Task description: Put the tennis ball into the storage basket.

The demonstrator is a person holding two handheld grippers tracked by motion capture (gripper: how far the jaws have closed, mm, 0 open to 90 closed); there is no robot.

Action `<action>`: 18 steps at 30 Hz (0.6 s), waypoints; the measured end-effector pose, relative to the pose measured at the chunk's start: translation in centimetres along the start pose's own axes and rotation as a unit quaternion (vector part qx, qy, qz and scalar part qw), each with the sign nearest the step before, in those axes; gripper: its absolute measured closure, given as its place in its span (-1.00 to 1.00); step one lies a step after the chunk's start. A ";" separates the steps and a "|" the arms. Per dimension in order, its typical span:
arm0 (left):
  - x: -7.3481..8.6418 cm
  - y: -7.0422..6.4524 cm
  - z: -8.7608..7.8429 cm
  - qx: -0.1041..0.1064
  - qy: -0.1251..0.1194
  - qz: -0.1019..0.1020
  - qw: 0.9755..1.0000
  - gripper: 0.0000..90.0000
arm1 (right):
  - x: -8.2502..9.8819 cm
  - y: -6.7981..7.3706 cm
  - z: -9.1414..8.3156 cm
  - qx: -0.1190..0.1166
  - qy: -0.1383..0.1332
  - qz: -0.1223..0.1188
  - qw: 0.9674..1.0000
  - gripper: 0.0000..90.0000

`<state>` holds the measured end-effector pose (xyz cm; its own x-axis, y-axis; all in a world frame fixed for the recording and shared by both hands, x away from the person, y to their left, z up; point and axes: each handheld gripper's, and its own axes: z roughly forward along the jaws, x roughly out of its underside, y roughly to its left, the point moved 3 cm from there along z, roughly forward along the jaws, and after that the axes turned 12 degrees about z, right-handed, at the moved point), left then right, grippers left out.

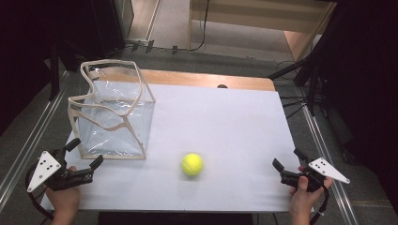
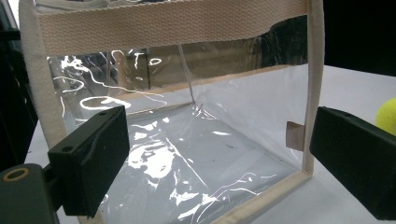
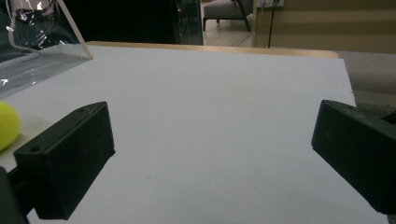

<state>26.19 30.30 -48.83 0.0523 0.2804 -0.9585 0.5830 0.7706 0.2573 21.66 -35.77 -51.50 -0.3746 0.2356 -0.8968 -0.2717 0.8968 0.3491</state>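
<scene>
Both sets of jaws spread wide, gripping nothing. Left gripper (image 1: 86,153) low at the near-left table edge, aimed at the near wall of the bag (image 1: 112,112), jaws just short of its lower webbing trim; through the left gripper view, clear plastic (image 2: 196,154) and a cream strap (image 2: 163,21) across the top, bag empty inside. Right gripper (image 1: 287,158) at the near-right edge, pointing across bare table (image 1: 234,117), well apart from everything. Ball (image 1: 192,164) loose on the white surface between the two, nearer the bag's front corner than the right gripper, a yellow sliver at the edge of each gripper view (image 3: 7,126). Likely trouble from here: a round ball on a smooth top, prone to rolling off at a glancing touch from one jaw before the other closes, possibly over the near edge. Also a soft, upright bag with a sagging rim, likely to fold or slide if pinched low or pushed, closing its mouth. Thin plastic slippery to grip; webbing the safer hold. Wide reach for the right gripper, so an off-centre approach probable.
</scene>
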 end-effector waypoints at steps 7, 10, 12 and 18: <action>0.0 -0.1 0.0 0.000 -0.001 0.000 1.000 -0.88 | -0.5 0.5 0.4 -0.005 0.012 -0.004 1.000 -1.00; 0.0 -0.2 0.1 -0.001 0.003 0.003 1.000 -0.88 | -1.1 1.1 0.9 -0.008 0.032 -0.025 0.999 -1.00; 0.0 -0.2 0.1 -0.001 0.004 0.005 1.000 -0.88 | -1.4 1.4 1.2 -0.002 0.040 -0.033 0.999 -1.00; 0.0 -0.2 0.1 -0.001 0.005 0.008 1.000 -0.88 | -2.3 2.8 2.1 -0.011 0.061 -0.060 0.996 -1.00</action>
<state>26.18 30.07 -48.89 0.0531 0.2978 -0.9532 0.5805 0.7674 0.2721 23.61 -33.05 -49.06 -0.4429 0.0790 -0.8931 -0.3404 0.9067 0.2490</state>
